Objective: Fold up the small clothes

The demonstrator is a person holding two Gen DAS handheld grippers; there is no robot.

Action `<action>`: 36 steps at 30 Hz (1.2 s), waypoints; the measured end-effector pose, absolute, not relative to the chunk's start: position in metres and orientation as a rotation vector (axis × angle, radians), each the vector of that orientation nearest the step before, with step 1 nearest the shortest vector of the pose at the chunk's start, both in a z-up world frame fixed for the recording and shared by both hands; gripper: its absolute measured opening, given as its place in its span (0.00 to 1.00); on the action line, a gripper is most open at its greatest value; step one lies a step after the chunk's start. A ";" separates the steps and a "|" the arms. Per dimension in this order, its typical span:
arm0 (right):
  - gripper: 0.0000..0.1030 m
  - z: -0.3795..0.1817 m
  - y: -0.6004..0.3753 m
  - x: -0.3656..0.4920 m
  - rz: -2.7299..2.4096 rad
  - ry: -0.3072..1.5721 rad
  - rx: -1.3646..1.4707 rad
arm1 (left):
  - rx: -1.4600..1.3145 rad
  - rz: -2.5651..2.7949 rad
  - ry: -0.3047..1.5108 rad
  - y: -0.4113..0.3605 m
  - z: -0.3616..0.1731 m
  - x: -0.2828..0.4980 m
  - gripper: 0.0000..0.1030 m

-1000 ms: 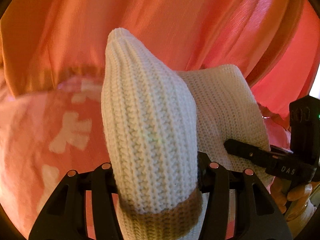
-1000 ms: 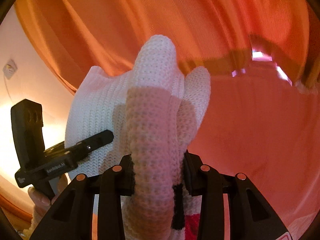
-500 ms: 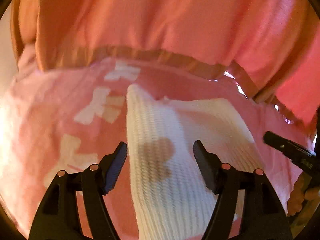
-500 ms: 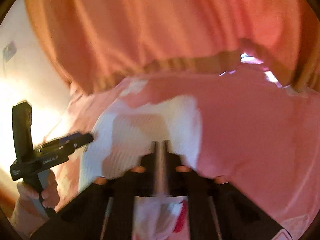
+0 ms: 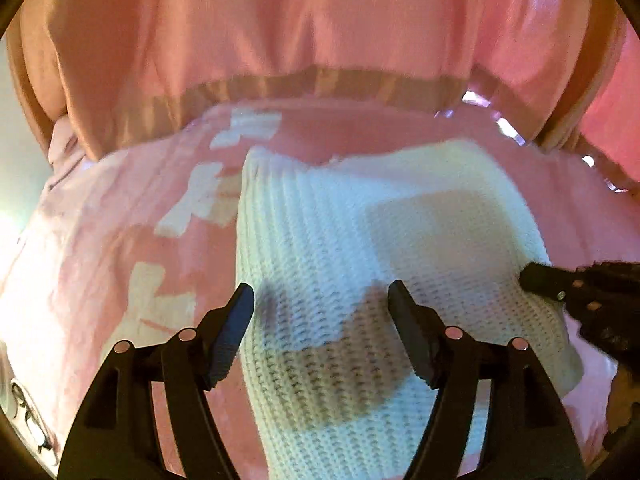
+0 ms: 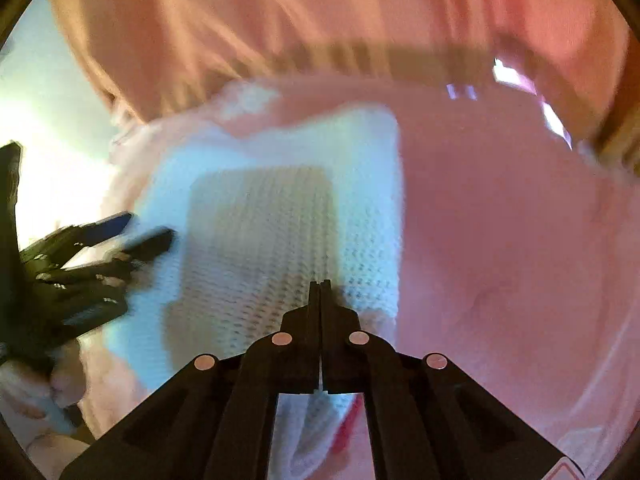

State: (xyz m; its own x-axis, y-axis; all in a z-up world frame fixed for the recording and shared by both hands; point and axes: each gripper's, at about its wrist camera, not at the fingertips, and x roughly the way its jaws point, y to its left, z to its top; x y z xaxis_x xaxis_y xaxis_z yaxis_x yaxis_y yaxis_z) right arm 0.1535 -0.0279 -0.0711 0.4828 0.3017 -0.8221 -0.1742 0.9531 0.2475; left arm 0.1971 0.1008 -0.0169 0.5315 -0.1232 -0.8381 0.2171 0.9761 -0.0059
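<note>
1. Presently, white knitted garment (image 5: 360, 248): lies flat on a pink patterned cloth (image 5: 100, 264), ribbed stitch, a shadow across its near part.
2. Left gripper (image 5: 320, 312): jaws stand well apart and have just been opening; the garment lies below and between them, the pads not pressing on it. Its black fingers also show at the left edge of the right wrist view, touching or just beside the garment's left border.
3. Right gripper (image 6: 320, 292): jaws closed fully together, nothing between the tips; it hangs over the garment's near right part. A bit of white and red fabric shows beneath its frame.
4. Orange-pink curtain (image 5: 320, 28): hangs in folds behind the cloth, with a darker hem band.
</note>
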 end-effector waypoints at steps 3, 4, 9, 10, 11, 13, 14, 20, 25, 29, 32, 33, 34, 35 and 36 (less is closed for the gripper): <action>0.08 -0.050 -0.041 0.157 0.294 0.979 0.230 | -0.007 -0.230 0.986 0.116 -0.006 0.192 0.72; 0.36 -0.040 -0.044 0.158 0.267 0.939 0.208 | -0.057 -0.238 0.979 0.124 -0.003 0.193 0.77; 0.70 -0.062 -0.054 0.187 0.249 0.985 0.220 | -0.264 -0.255 1.048 0.158 -0.022 0.222 0.86; 0.70 -0.074 -0.054 0.195 0.265 1.025 0.245 | -0.296 -0.264 1.078 0.160 -0.030 0.228 0.86; 0.70 -0.089 -0.055 0.202 0.287 1.060 0.283 | -0.329 -0.280 1.105 0.161 -0.040 0.234 0.84; 0.53 -0.110 -0.060 0.209 0.371 1.089 0.439 | -0.347 -0.327 1.140 0.158 -0.053 0.240 0.73; 0.42 -0.113 -0.062 0.209 0.407 1.095 0.494 | -0.361 -0.338 1.138 0.156 -0.057 0.240 0.69; 0.31 -0.046 -0.072 0.186 0.446 0.985 0.535 | -0.354 -0.405 1.095 0.142 -0.023 0.232 0.45; 0.36 -0.037 -0.097 0.152 0.277 0.980 0.425 | -0.308 -0.475 1.093 0.107 -0.003 0.220 0.51; 0.40 -0.084 -0.113 0.148 0.139 1.105 0.449 | -0.159 -0.383 1.153 0.081 -0.035 0.220 0.61; 0.34 -0.027 -0.106 0.127 0.095 0.931 0.287 | -0.090 -0.345 1.066 0.081 -0.003 0.205 0.60; 0.34 -0.015 -0.102 0.120 0.079 0.885 0.230 | -0.064 -0.332 1.016 0.080 0.010 0.199 0.64; 0.29 -0.003 -0.096 0.113 0.076 0.842 0.170 | -0.037 -0.319 0.991 0.078 0.017 0.196 0.68; 0.18 0.000 -0.090 0.109 0.105 0.831 0.139 | 0.008 -0.293 0.966 0.072 0.025 0.193 0.72; 0.12 -0.003 -0.088 0.112 0.125 0.845 0.131 | 0.038 -0.285 0.956 0.067 0.028 0.191 0.72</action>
